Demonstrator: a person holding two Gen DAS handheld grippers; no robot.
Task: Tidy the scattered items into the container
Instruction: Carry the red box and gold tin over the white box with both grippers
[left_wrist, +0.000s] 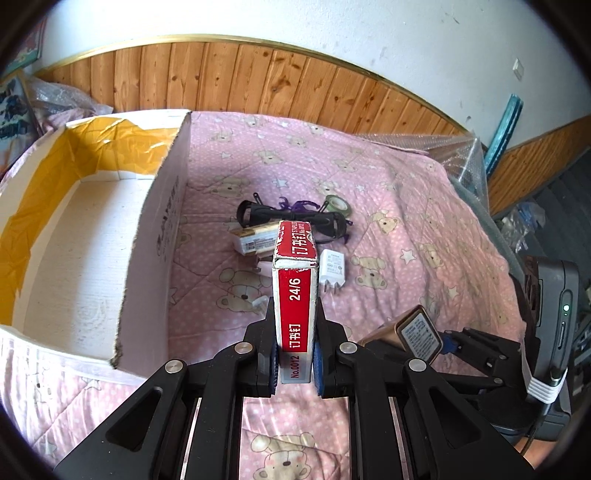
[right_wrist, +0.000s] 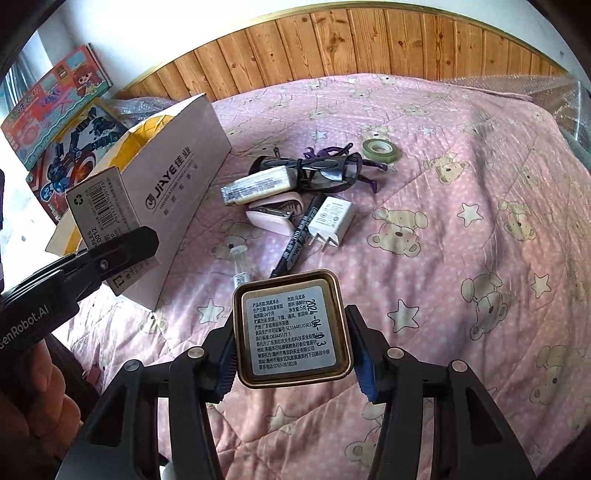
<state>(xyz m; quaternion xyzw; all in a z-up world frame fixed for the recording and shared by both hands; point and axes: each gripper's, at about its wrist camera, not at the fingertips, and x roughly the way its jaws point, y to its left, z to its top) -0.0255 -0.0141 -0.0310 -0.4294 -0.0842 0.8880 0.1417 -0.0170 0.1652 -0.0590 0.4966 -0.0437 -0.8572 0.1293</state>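
Left gripper (left_wrist: 295, 354) is clamped on the red staple box (left_wrist: 296, 295), long axis running straight out along the fingers, far end aimed at the pile on the pink quilt (left_wrist: 406, 221). The cardboard box (left_wrist: 155, 236) sits open just to its left. Right gripper (right_wrist: 295, 354) grips a square brass tin (right_wrist: 291, 328) by its sides, label facing the camera, above the quilt.
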